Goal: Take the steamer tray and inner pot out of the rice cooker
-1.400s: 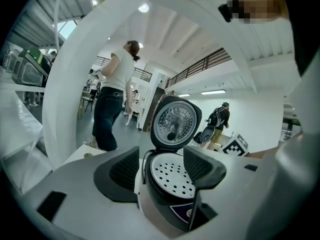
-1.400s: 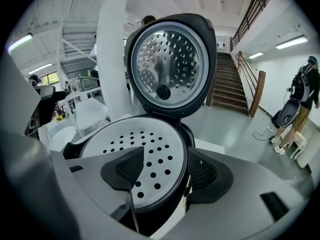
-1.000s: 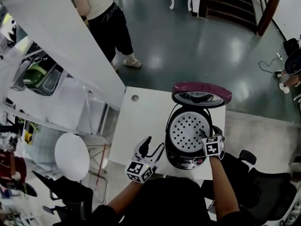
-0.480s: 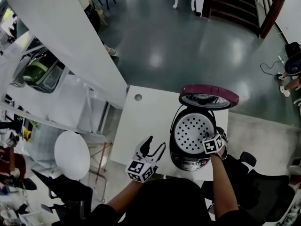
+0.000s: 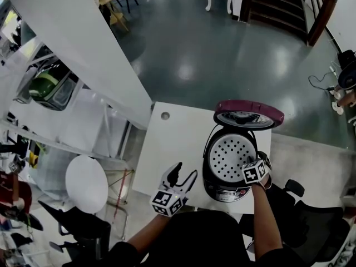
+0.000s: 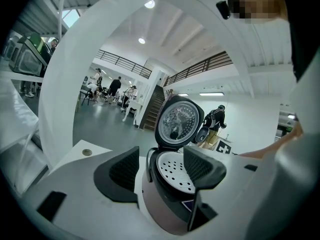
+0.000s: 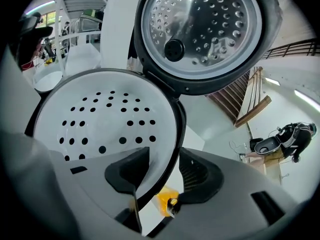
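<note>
Steamer tray (image 5: 229, 156): white round dish, perforated, seated in the top of the rice cooker (image 5: 222, 189); inner pot hidden beneath. Maroon lid (image 5: 248, 114) open behind the cooker, holed metal liner. Right tool (image 7: 161, 175) straddles the cooker's right rim, jaws just been closing, not pinching. Left tool (image 6: 161, 168) wide, empty, left of the cooker over the white worktop (image 5: 172, 143).

No sight of the inner pot anywhere, the steamer tray (image 5: 230, 156) covers it completely. Right gripper (image 7: 161, 168) jaws have just been closing with the rice cooker (image 5: 222, 189) rim between them, but I can't tell if the inner pad touches the tray. In the head view its marker cube (image 5: 254, 172) hides the tips. Blurry yellow blob (image 7: 166, 199) underneath, no idea what.
</note>
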The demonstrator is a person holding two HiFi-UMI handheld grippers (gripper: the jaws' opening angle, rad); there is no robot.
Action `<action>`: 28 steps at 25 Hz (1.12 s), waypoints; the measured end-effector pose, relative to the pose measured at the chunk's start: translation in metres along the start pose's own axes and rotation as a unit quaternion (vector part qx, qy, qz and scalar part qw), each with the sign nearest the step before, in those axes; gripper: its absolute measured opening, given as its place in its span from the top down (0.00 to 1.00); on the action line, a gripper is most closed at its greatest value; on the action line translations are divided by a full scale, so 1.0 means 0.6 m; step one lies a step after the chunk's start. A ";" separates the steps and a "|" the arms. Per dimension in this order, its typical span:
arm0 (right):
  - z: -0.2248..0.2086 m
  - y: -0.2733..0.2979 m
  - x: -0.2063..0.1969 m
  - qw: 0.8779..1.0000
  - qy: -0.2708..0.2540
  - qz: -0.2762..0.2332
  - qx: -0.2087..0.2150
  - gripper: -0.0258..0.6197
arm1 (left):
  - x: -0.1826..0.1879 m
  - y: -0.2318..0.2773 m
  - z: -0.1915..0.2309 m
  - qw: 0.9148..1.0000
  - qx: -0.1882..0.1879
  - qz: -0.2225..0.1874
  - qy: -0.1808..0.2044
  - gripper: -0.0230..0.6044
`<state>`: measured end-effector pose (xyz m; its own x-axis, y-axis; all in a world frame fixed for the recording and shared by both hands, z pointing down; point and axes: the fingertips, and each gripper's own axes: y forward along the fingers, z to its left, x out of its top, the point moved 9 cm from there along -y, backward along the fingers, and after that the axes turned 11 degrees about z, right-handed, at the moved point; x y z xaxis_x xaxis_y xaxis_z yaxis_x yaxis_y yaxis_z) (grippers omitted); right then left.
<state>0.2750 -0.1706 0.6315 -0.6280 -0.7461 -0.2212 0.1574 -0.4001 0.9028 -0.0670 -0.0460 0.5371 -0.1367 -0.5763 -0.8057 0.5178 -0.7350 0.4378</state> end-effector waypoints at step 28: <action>-0.049 -0.063 0.035 0.992 0.010 -0.126 0.005 0.89 | -0.004 -0.002 -0.048 1.000 0.027 -0.010 0.000 0.56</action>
<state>0.2781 -0.1865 0.5818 -0.6308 -0.6333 -0.4484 -0.0104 -0.5709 0.8210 -0.0427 -0.0336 0.5270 -0.1470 -0.5605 -0.8150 0.4691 -0.7649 0.4415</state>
